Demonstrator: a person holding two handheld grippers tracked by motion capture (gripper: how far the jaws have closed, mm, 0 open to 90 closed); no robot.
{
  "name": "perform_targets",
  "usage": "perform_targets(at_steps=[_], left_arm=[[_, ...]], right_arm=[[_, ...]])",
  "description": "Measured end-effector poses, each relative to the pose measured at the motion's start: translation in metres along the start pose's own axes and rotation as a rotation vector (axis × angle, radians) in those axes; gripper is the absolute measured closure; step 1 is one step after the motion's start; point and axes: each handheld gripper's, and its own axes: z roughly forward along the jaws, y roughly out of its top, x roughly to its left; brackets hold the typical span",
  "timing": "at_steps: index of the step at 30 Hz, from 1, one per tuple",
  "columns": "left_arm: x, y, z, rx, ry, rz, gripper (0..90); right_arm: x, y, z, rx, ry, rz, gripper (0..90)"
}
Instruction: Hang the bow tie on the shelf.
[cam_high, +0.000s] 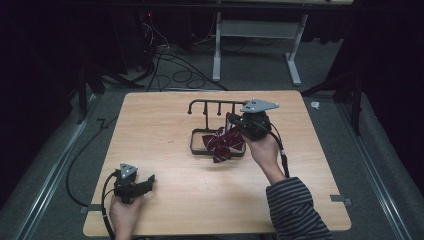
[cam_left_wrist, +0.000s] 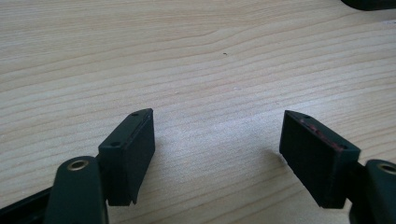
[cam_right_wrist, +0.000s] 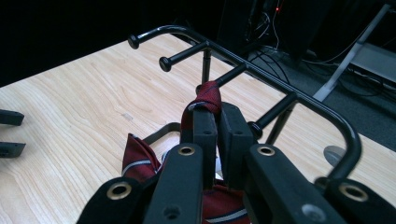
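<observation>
From the high view the wooden surface (cam_high: 165, 190) shows whole, with a black metal rack (cam_high: 212, 107) standing near its far middle: a flat rectangular base and an upright bar carrying several short pegs. A dark red striped bow tie (cam_high: 223, 142) hangs and lies over the base, its upper end pinched by the right gripper (cam_high: 234, 120). The right hand (cam_high: 262, 150) comes up from a striped sleeve (cam_high: 295, 207), wrist bent so the gripper points toward the rack's pegs.

The right gripper view gives what the high view cannot: the fingers (cam_right_wrist: 205, 128) are clenched on a narrow red loop of the bow tie (cam_right_wrist: 208, 95), which sticks up above their tips just in front of one of the rack's pegs (cam_right_wrist: 231, 74); whether the loop touches the peg cannot be told. White stripes show on the cloth below.

The left gripper (cam_high: 145, 182) rests low at the near left corner of the surface, well apart from the rack, held in the left hand (cam_high: 122, 212). The left gripper view shows its fingers (cam_left_wrist: 130, 149) released and wide apart, with bare wood grain between them.

No writing or brand can be read anywhere.
</observation>
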Motion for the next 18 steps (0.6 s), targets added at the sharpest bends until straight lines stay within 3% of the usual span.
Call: perform_targets(at_steps=[18], left_arm=[[0.000, 0.000, 0.000, -0.002, -0.002, -0.002, 27.2]], right_arm=[[0.002, 0.016, 0.020, 0.040, -0.015, -0.004, 88.0]])
